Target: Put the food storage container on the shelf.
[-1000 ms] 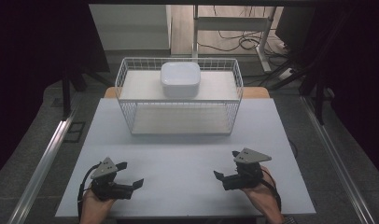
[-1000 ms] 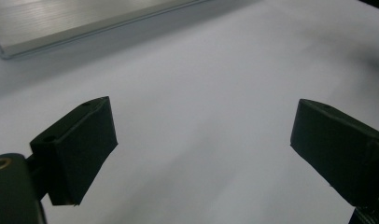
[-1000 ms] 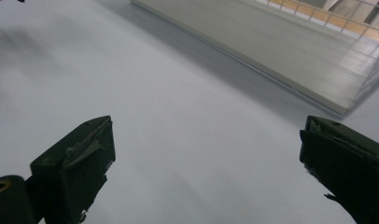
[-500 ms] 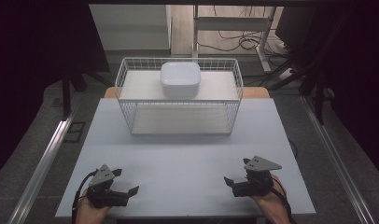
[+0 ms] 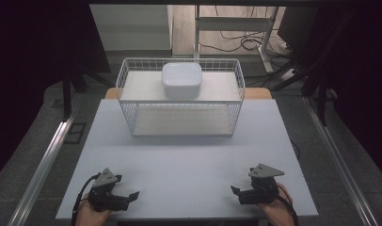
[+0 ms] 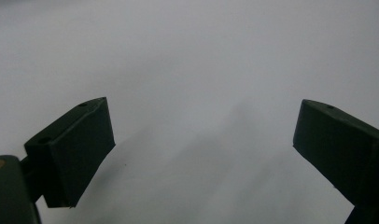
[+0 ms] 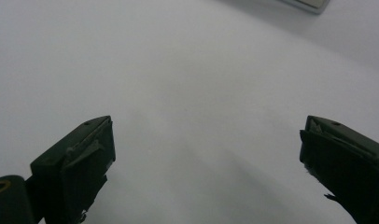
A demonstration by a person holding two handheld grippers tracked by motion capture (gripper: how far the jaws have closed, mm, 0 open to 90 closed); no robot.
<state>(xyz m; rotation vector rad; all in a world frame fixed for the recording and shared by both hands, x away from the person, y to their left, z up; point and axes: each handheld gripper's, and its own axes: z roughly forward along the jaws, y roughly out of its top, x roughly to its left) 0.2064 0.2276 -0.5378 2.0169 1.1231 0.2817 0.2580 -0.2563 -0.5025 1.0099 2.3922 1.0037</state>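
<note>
A white wire basket (image 5: 179, 101) stands at the back middle of the white table (image 5: 189, 155), with a white square bowl (image 5: 181, 79) upside down on its top shelf. Near the front left corner my left gripper (image 5: 129, 197) rests low over the table, jaws wide apart and empty (image 6: 201, 140). By the front right edge my right gripper (image 5: 236, 193) is also open, nothing between its jaws (image 7: 204, 144). Both point inward across bare tabletop, far from the basket.
Metal rails (image 5: 43, 165) run along both sides of the table on the grey floor. Behind the basket are a desk frame (image 5: 236, 23) and cables on the floor. Dark curtains hang at left and right.
Both grippers have drawn back toward the front edge of the table and slightly outward. The basket and bowl have stayed put.
</note>
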